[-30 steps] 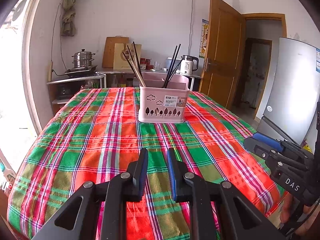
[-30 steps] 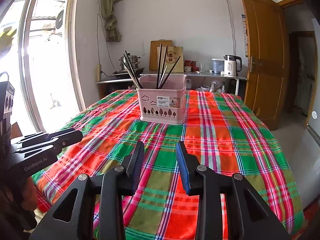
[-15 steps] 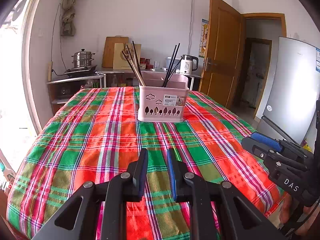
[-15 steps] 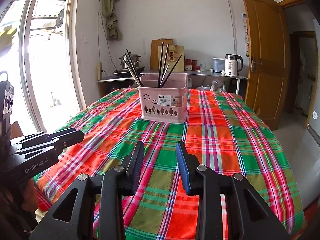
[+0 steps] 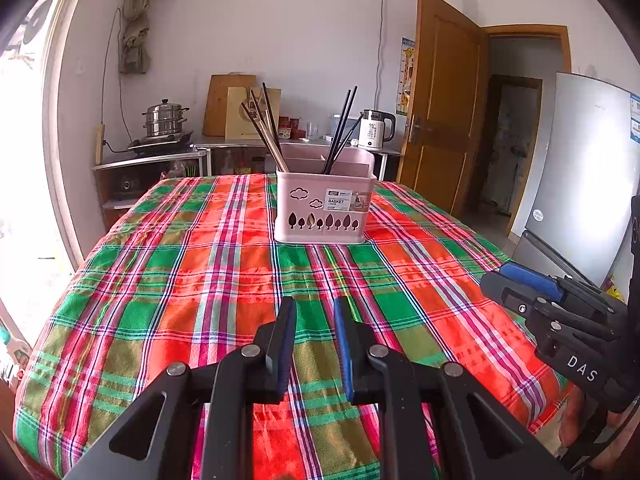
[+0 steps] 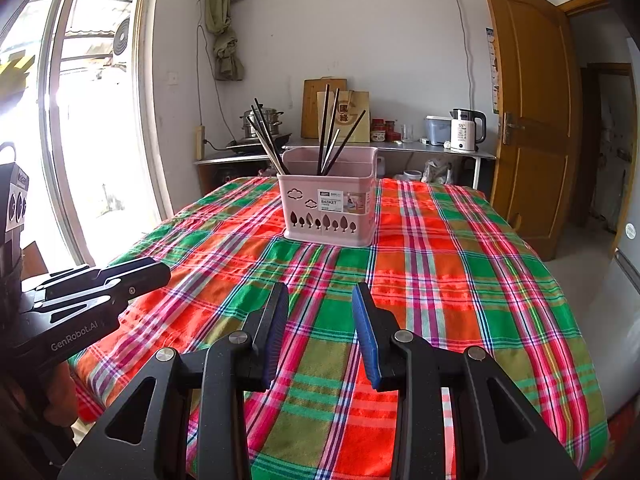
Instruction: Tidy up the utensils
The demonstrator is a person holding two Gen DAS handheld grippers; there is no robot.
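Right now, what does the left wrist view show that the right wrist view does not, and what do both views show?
Only the left wrist view shows the grey fridge at its right edge and the open doorway beside the door. Only the right wrist view shows the big bright window on its left. Both show the pink basket holding dark chopsticks, the plaid tablecloth, the white kettle, the steel pot, and the left gripper and right gripper, both open and empty.

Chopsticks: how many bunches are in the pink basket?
2. One bunch leans left at the basket's left end; the other stands near its middle. Shorter ones may hide inside.
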